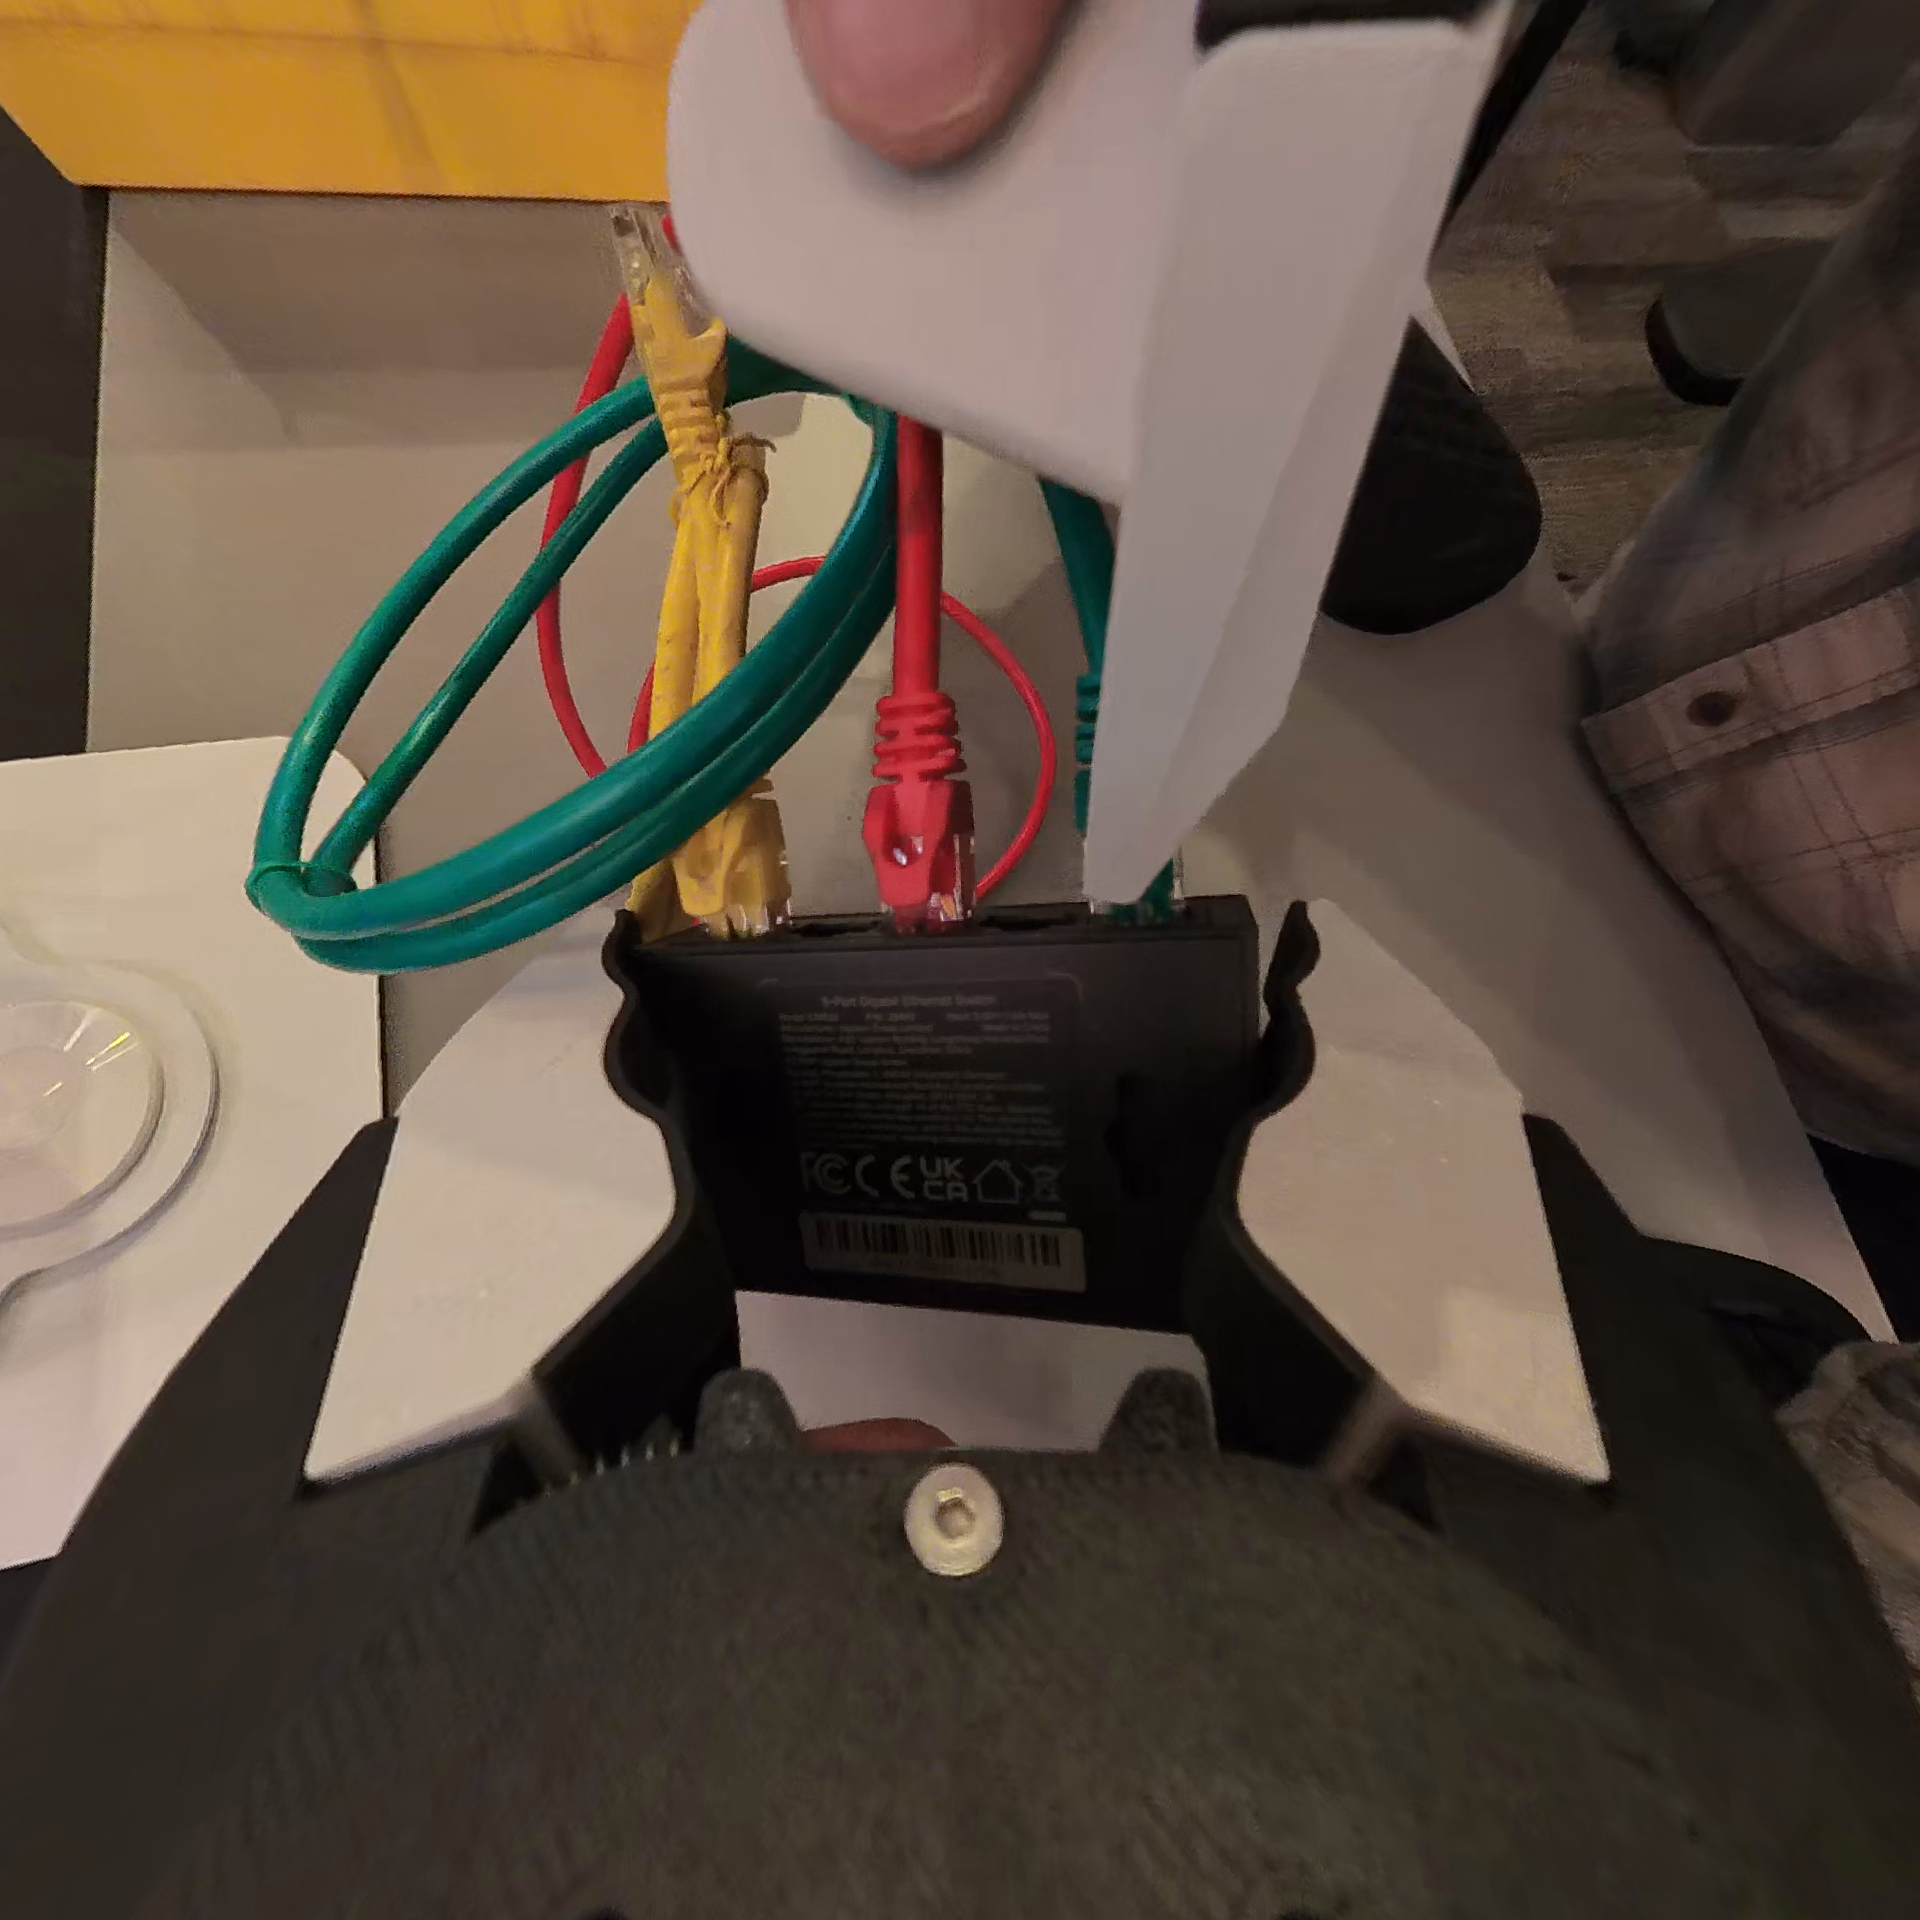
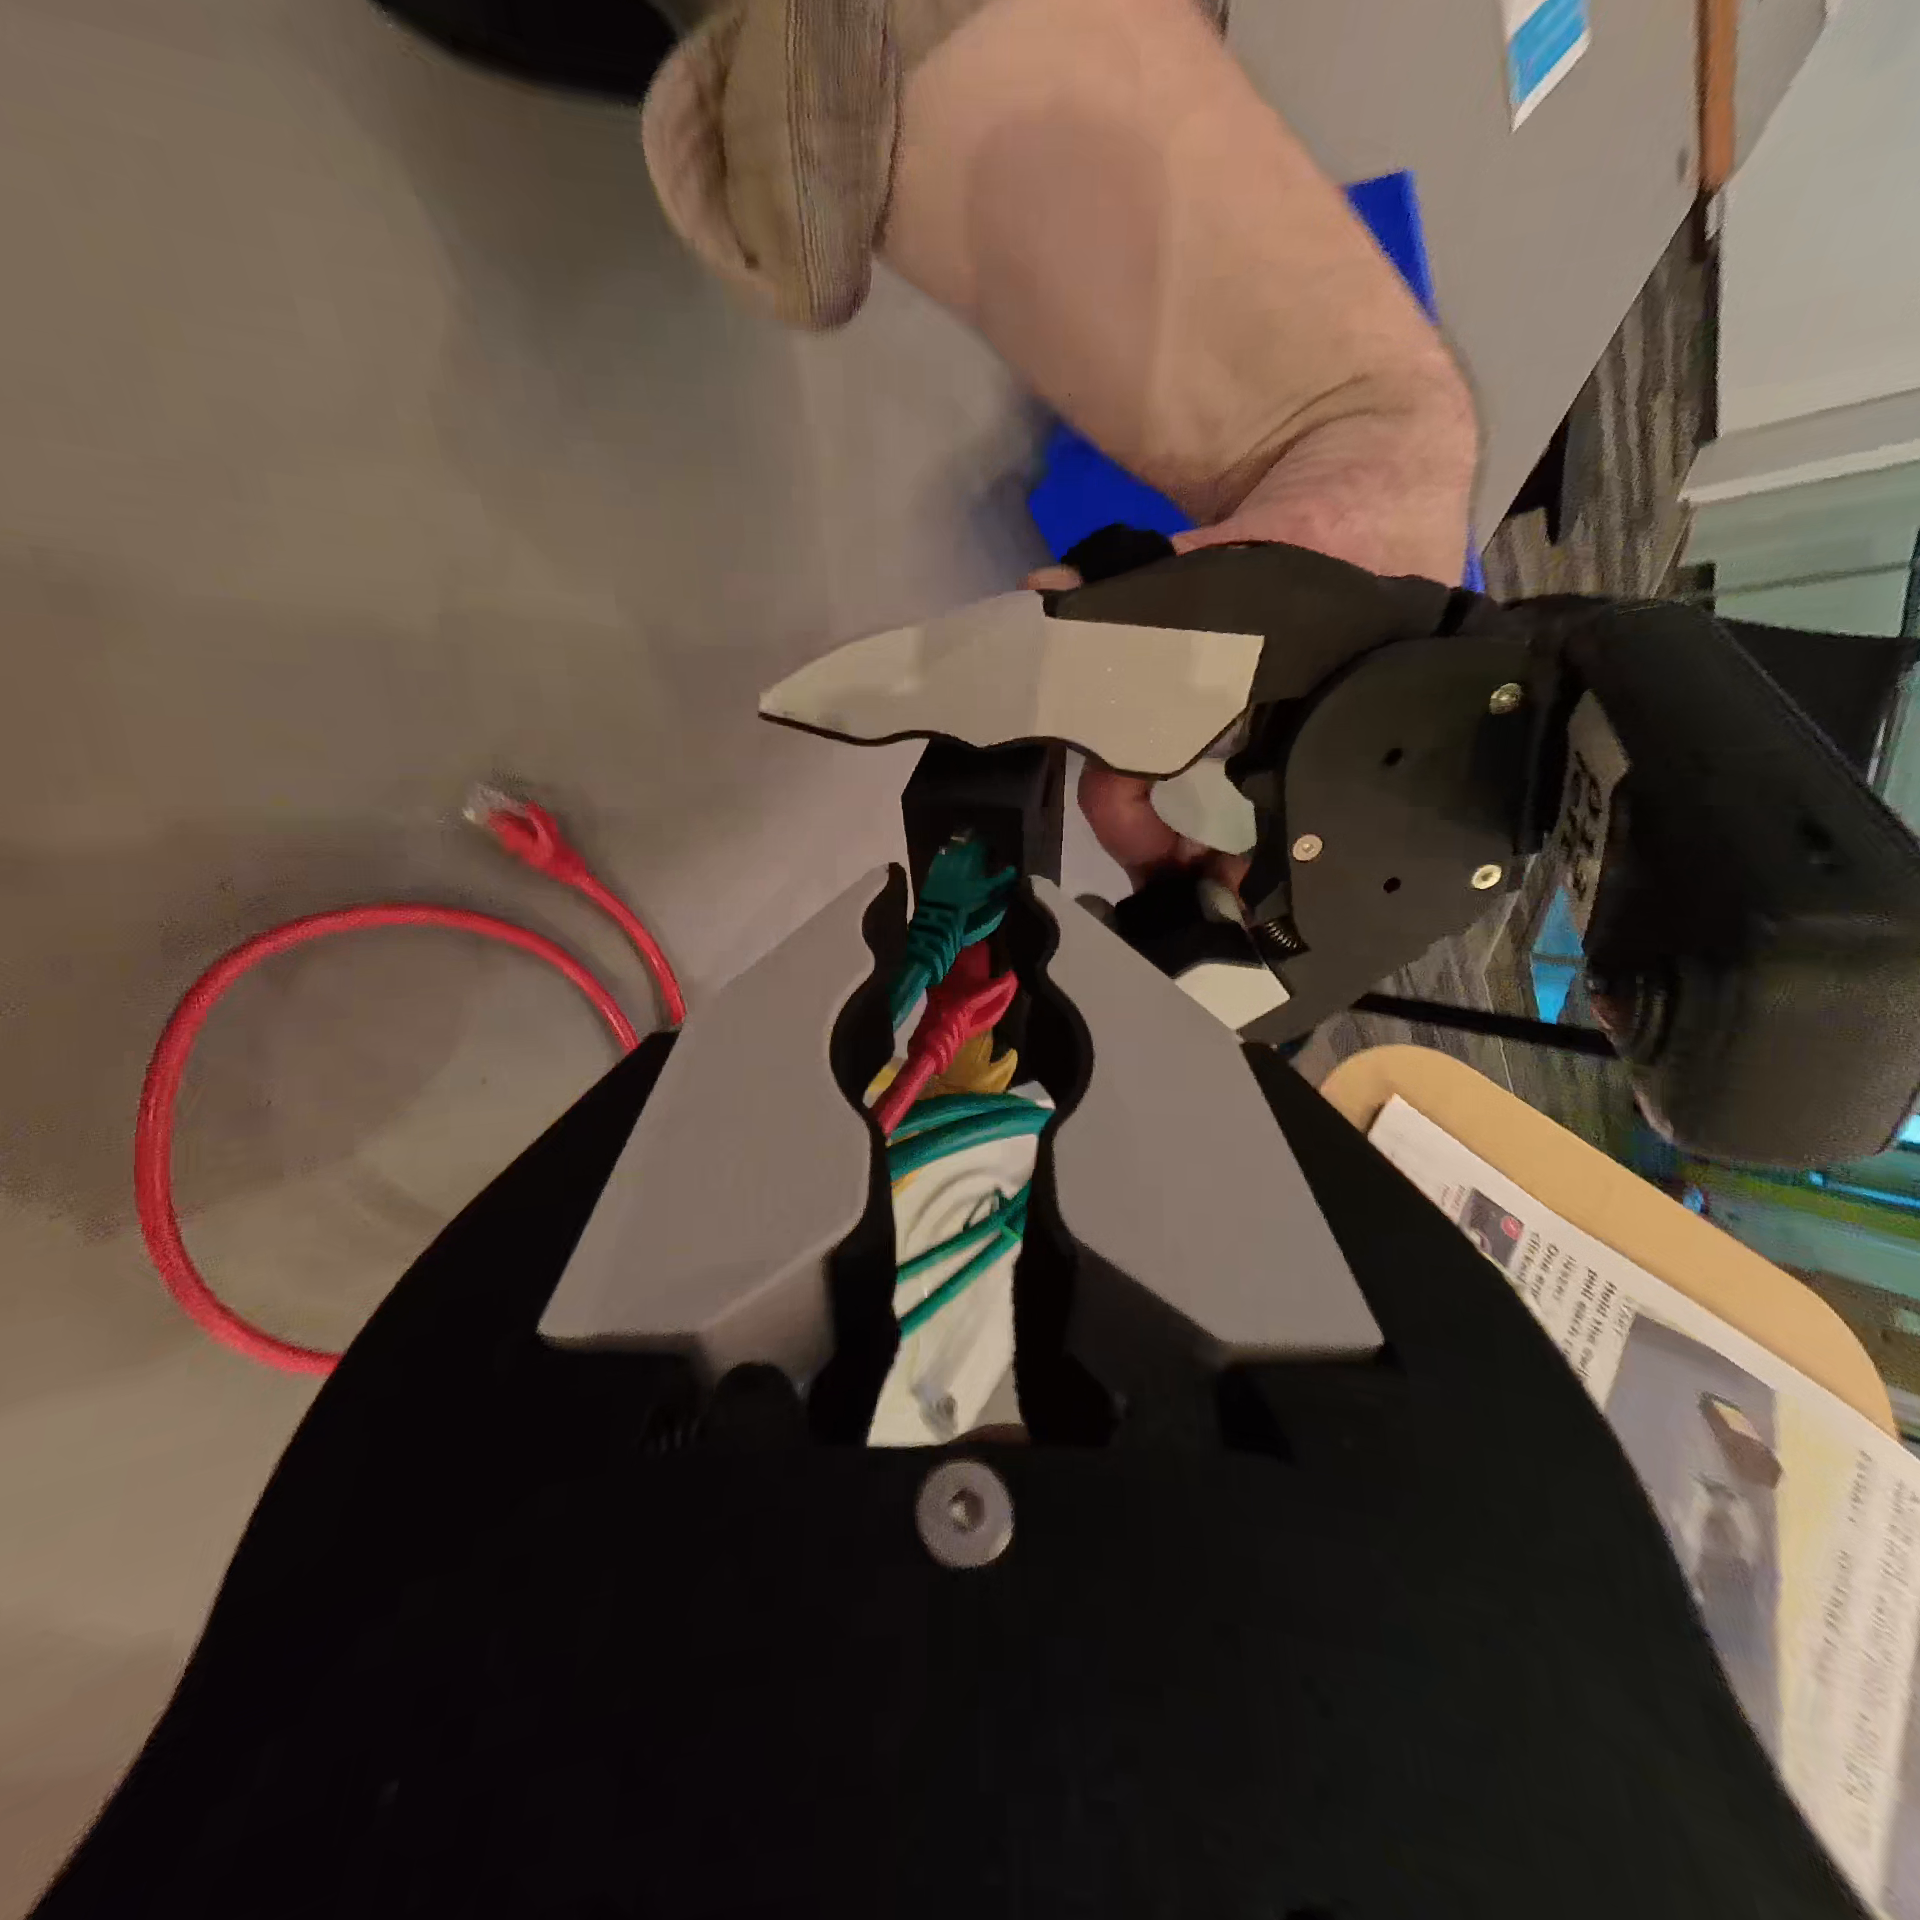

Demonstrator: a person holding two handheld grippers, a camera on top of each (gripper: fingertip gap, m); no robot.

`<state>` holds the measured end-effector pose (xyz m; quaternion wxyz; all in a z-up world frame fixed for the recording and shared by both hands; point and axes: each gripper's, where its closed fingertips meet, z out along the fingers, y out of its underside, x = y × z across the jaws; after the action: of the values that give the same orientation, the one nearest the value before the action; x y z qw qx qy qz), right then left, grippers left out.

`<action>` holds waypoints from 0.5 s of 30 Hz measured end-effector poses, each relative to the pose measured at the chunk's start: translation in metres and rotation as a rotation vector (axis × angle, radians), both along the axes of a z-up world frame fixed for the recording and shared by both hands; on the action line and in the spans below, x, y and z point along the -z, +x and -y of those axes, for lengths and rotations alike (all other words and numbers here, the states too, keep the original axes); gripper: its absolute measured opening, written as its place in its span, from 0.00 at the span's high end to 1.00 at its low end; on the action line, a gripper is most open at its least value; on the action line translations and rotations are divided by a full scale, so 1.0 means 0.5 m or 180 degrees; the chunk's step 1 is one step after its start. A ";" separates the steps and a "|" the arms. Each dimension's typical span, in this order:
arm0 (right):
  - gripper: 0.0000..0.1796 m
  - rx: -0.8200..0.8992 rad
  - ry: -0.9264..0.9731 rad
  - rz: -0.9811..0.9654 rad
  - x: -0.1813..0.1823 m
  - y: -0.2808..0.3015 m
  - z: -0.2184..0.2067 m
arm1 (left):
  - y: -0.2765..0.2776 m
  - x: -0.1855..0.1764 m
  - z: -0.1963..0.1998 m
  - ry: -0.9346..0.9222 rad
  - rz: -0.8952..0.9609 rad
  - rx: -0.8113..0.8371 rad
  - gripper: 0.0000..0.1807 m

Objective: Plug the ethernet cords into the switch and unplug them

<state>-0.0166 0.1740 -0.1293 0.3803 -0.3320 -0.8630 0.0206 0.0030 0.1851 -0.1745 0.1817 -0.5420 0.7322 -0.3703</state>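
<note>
So the left gripper (image 1: 951, 961) is clamped on the small black plastic ethernet switch (image 1: 940, 1101), one black finger on each short side, dead centre of the left wrist view. The switch's underside faces the camera, with a printed label and a barcode sticker on it; not repeating any of that text.

Three cords sit in the ports along its far edge: a yellow ethernet cord (image 1: 727, 852) at the left, a red ethernet cord (image 1: 920, 800) in the middle, and a green ethernet cord (image 1: 582, 665) at the right, whose plug is mostly hidden. What hides it is the right gripper (image 1: 1127, 873), its white finger coming down from the upper right of the frame with the tip right at that green plug. The green cord's coiled loops hang out to the left.

In the right wrist view the right gripper's fingers are nearly together, with the green, red and yellow plugs lined up in the narrow gap. Honestly can't tell if it's actually pinching the green plug or just sitting beside it.

Other stuff around: a second red ethernet cord (image 2: 312, 1039) looped loose on the grey tabletop (image 2: 312, 520) at the left of the frame, a printed paper sheet (image 2: 1714, 1538) on a tan wooden board (image 2: 1621, 1195) at lower right, and a clear plastic blister tray (image 1: 94, 1091) at the left edge of the left wrist view.
</note>
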 end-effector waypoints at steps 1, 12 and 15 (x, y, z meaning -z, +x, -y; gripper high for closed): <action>0.91 -0.0054 -0.0071 -0.0096 -0.001 -0.002 0.006 | -0.001 0.001 0.003 0.0012 0.0000 0.0038 0.38; 0.91 -0.0063 0.0000 -0.0167 0.005 0.001 0.020 | 0.001 0.007 0.017 0.0018 -0.0021 0.0175 0.38; 0.91 0.0027 0.0075 -0.0130 0.007 0.003 0.018 | 0.003 0.009 0.018 -0.0004 -0.0013 0.0190 0.38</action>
<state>-0.0152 0.1649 -0.1330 0.4018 -0.3305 -0.8538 0.0156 0.0043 0.1760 -0.1791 0.1687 -0.5208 0.7482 -0.3749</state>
